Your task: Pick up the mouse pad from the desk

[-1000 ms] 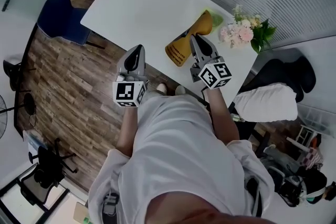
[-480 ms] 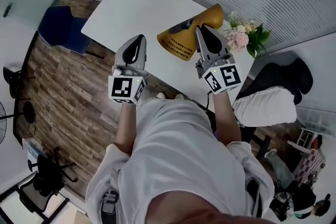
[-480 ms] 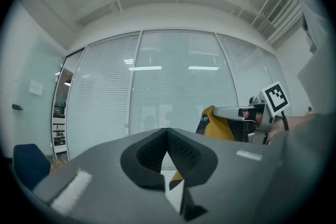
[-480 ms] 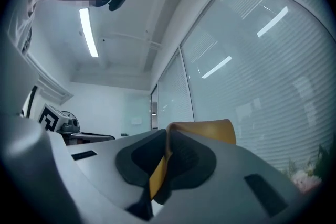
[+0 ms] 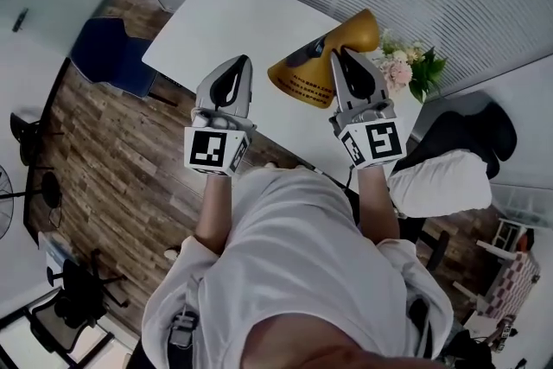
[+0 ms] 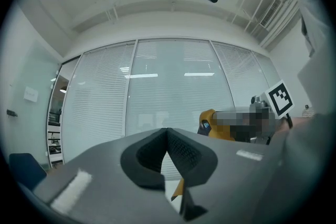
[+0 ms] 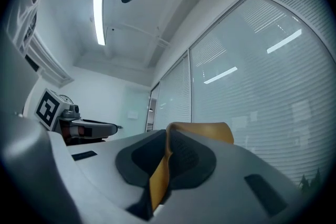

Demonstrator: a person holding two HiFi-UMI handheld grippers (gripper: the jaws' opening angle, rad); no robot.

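The yellow mouse pad [image 5: 315, 73] hangs bent in the air above the white desk [image 5: 233, 22], one edge pinched by my right gripper [image 5: 346, 56]. In the right gripper view the pad [image 7: 202, 131] runs as a yellow strip between the shut jaws of that gripper [image 7: 168, 136] and curls over beyond them. My left gripper [image 5: 242, 60] is to the left of the pad, apart from it, over the desk's near edge. Its jaws [image 6: 167, 131] meet at the tips with nothing held. In the left gripper view the pad [image 6: 212, 126] shows at the right, beside the right gripper.
A bunch of flowers [image 5: 406, 60] stands at the desk's far right corner. A blue chair [image 5: 112, 56] is left of the desk. At the right is a black chair with a white cloth [image 5: 441, 177] on it. Blinds cover the window wall behind the desk.
Both grippers have risen. The right one has carried the mouse pad up off the desk and rolled, so the pad now hangs higher and more bent.
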